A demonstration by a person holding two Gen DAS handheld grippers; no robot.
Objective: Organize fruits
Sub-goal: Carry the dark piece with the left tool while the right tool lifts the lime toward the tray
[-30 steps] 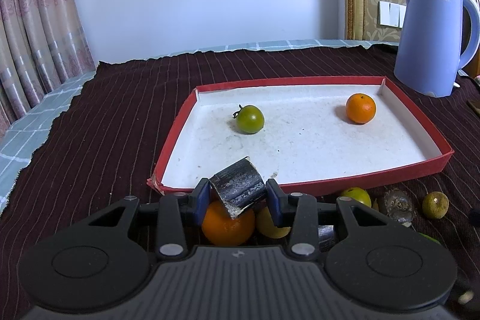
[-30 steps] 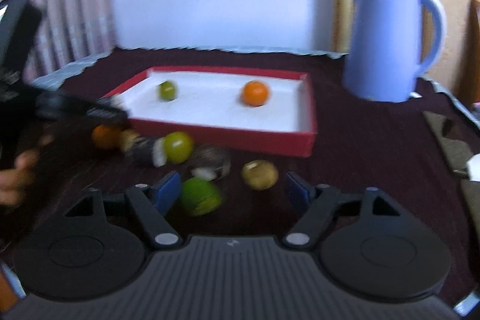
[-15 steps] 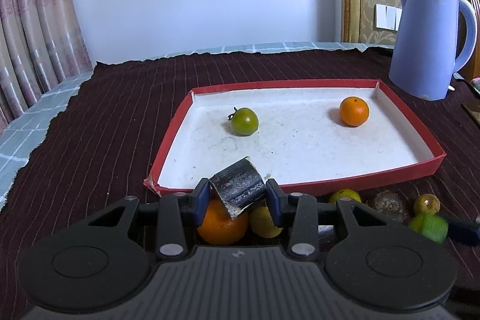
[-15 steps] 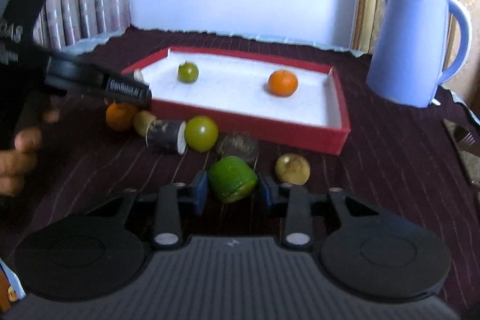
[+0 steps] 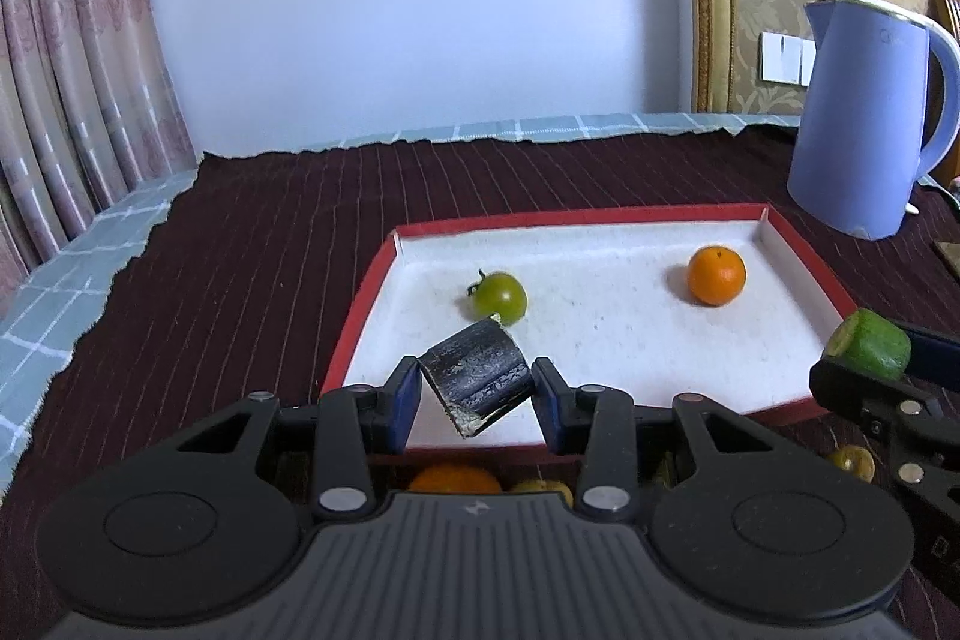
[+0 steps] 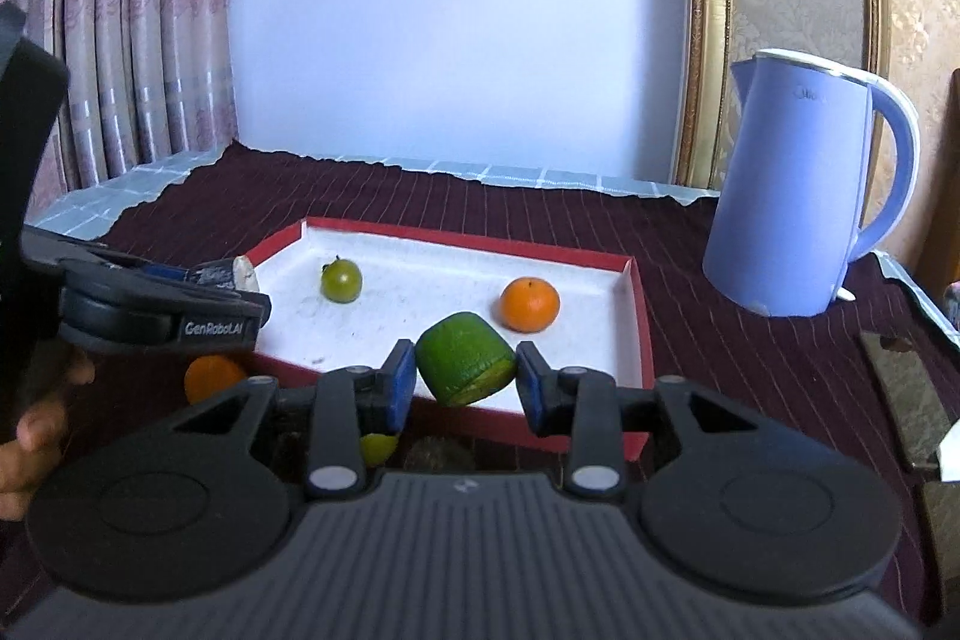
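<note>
My left gripper (image 5: 475, 403) is shut on a dark, black-skinned cut piece (image 5: 477, 379), held just over the near rim of the red tray (image 5: 600, 215). Inside the tray lie a green tomato (image 5: 498, 295) and an orange (image 5: 716, 275). My right gripper (image 6: 465, 383) is shut on a green cut piece (image 6: 467, 365), lifted above the tray's near edge; the same green cut piece (image 5: 870, 345) shows at the right in the left wrist view. On the cloth in front of the tray, another orange (image 6: 211, 377) and a yellow-green fruit (image 6: 377, 447) are partly hidden.
A blue kettle (image 6: 798, 196) stands right of the tray. Dark striped cloth (image 5: 252, 244) covers the table, with checked cloth at its far and left edges. A person's hand (image 6: 30, 430) holds the left gripper. A small yellowish fruit (image 5: 852, 462) lies near the right.
My right gripper closed on the green cut piece and lifted it off the cloth toward the tray. The left gripper with the dark piece rose slightly over the tray's near rim.
</note>
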